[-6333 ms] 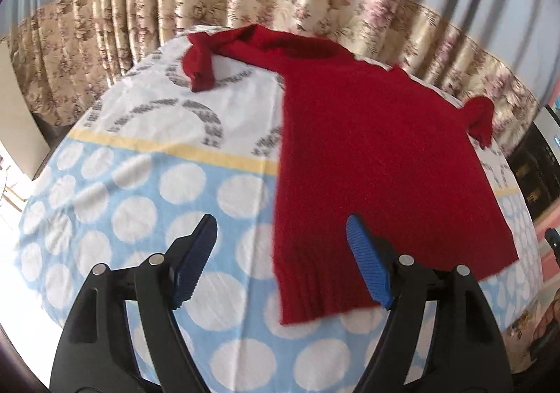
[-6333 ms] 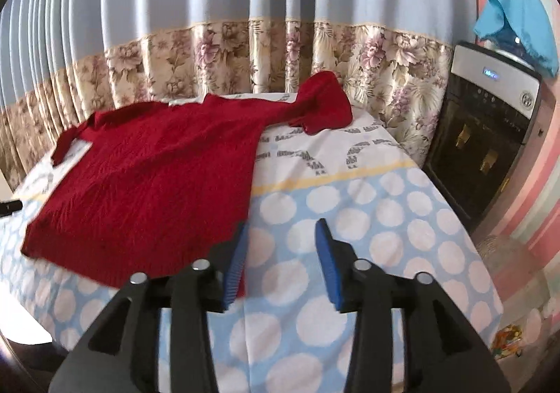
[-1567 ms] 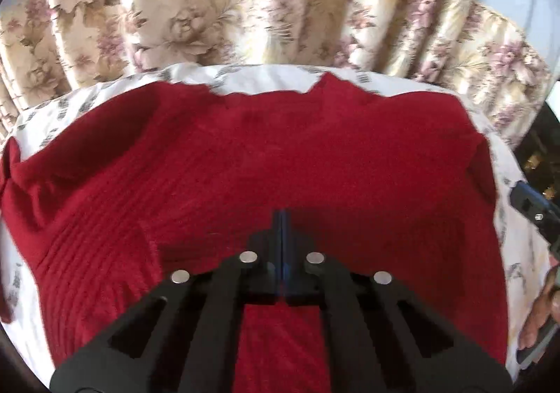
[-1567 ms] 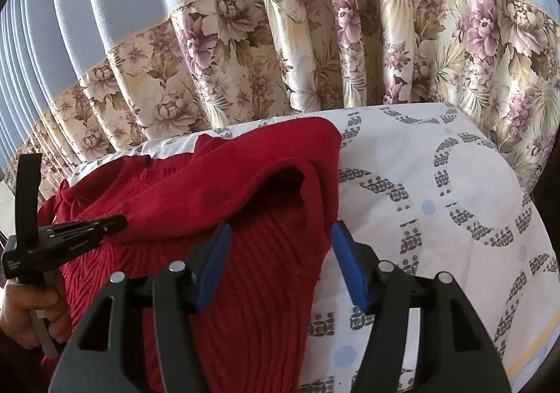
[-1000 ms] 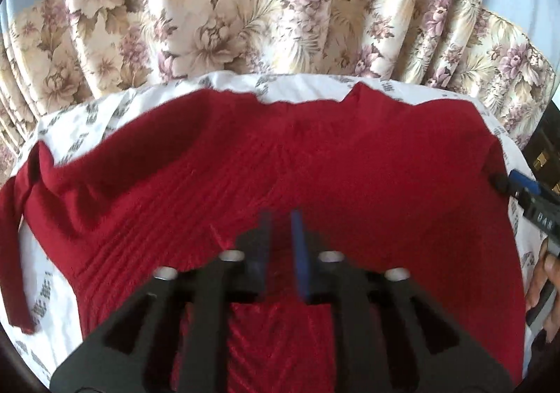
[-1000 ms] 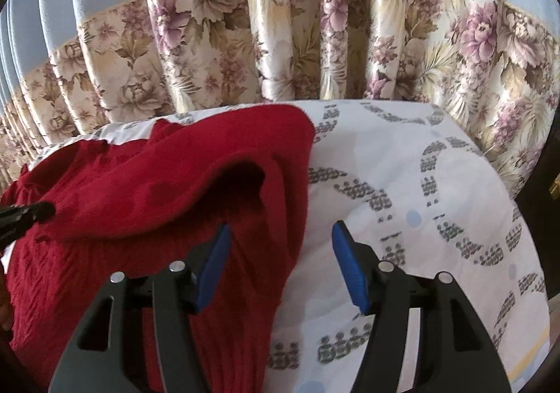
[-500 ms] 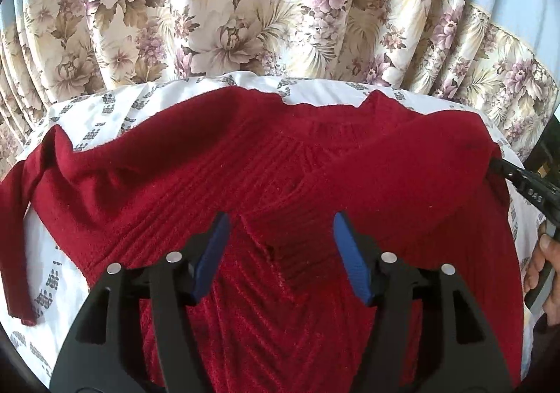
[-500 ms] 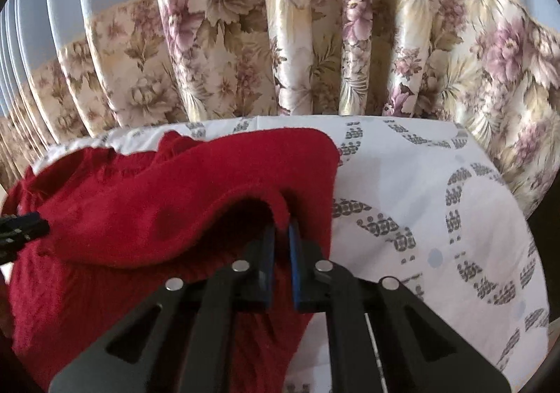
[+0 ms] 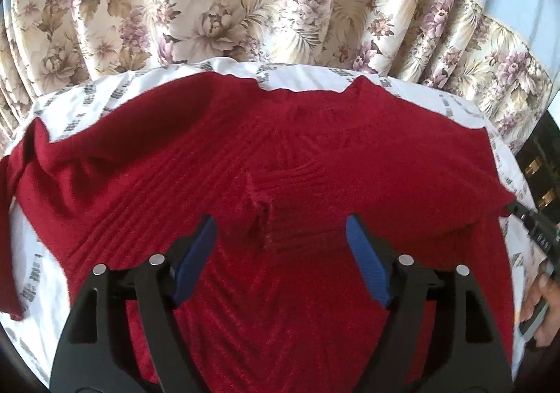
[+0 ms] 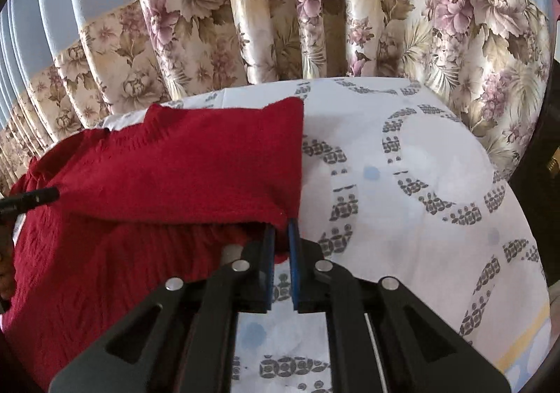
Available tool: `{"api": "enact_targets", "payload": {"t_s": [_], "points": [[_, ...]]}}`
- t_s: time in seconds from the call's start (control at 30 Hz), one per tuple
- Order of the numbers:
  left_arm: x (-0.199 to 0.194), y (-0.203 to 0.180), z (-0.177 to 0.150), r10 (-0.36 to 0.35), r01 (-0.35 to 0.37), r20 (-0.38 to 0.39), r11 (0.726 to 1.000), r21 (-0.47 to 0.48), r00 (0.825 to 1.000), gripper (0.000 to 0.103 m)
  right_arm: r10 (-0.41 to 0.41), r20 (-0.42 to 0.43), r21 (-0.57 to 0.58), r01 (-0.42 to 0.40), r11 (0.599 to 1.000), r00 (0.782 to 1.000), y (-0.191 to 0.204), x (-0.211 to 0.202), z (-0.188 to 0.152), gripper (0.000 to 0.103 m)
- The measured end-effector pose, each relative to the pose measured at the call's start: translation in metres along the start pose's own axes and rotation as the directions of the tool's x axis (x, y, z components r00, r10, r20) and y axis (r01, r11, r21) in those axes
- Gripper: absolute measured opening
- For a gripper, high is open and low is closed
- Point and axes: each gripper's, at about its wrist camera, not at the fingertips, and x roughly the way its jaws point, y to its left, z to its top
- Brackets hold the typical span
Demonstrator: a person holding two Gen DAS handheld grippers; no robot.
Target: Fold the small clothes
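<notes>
Folding the right sleeve across the chest, we have the red knit sweater lying front-up on a table draped in a patterned cloth, its neckline toward the floral curtain. Our right gripper is clenched on the fold of that sleeve at the sweater's right edge, its blue pads nearly touching with red knit pinched between them. Our left gripper hangs released just above the chest, jaws wide apart, with the sleeve cuff resting on the body between them. The left sleeve trails off toward the table's edge, not yet folded in. We judge the knit soft, thick and limp: it will sag and bunch rather than hold a crease, and the ribbing may stretch if dragged, so it wants lifting, not pulling. The firmer spots to take hold of look to be the cuffs, the shoulder seam and the ribbed hem, where the cloth is doubled. No containers show in either view; nothing here holds anything.
</notes>
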Motion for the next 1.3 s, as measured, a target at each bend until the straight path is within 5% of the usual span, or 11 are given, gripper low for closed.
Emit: {"api": "enact_targets", "payload": {"t_s": [0.2, 0.33, 0.67, 0.97, 1.1, 1.13, 1.17, 1.2, 1.23, 1.3], "points": [[0.019, -0.009, 0.007, -0.047, 0.047, -0.037, 0.999, -0.012, 0.998, 0.076, 0.001, 0.01, 0.003, -0.001, 1.0, 1.0, 0.002, -0.001, 0.003, 0.007], [0.025, -0.019, 0.008, -0.037, 0.038, -0.023, 0.999, 0.012, 0.999, 0.013, 0.003, 0.013, 0.004, -0.003, 1.0, 1.0, 0.002, -0.002, 0.004, 0.007], [-0.009, 0.006, 0.023, 0.05, -0.051, 0.107, 0.999, 0.011, 0.993, 0.011, 0.035, 0.022, -0.053, -0.034, 0.998, 0.999, 0.03, -0.008, 0.02, 0.008], [-0.006, 0.078, 0.026, 0.176, -0.173, 0.09, 0.984, -0.048, 0.98, 0.011, 0.103, -0.057, -0.202, -0.112, 0.973, 0.993, 0.105, 0.01, 0.015, 0.013], [0.009, 0.086, 0.013, 0.201, -0.2, 0.043, 0.979, -0.024, 0.979, 0.023, 0.086, -0.069, -0.223, -0.099, 0.97, 0.994, 0.111, 0.01, 0.012, 0.015], [0.009, 0.087, 0.012, 0.22, -0.22, 0.049, 0.975, -0.021, 0.974, 0.037, 0.088, -0.076, -0.221, -0.103, 0.97, 0.993, 0.11, 0.009, 0.012, 0.018], [0.006, 0.09, 0.009, 0.266, -0.265, 0.059, 0.964, -0.027, 0.962, 0.064, 0.09, -0.082, -0.22, -0.106, 0.97, 0.993, 0.108, 0.007, 0.011, 0.031], [0.005, 0.091, 0.008, 0.282, -0.281, 0.059, 0.959, -0.031, 0.957, 0.078, 0.097, -0.092, -0.216, -0.115, 0.97, 0.991, 0.106, 0.005, 0.011, 0.044], [0.0, 0.096, 0.006, 0.288, -0.286, 0.067, 0.957, -0.041, 0.955, 0.086, 0.11, -0.095, -0.21, -0.128, 0.969, 0.989, 0.103, 0.001, 0.01, 0.067], [-0.009, 0.102, 0.002, 0.284, -0.281, 0.071, 0.959, -0.048, 0.956, 0.086, 0.131, -0.077, -0.19, -0.144, 0.971, 0.988, 0.095, -0.01, 0.01, 0.07]]}}
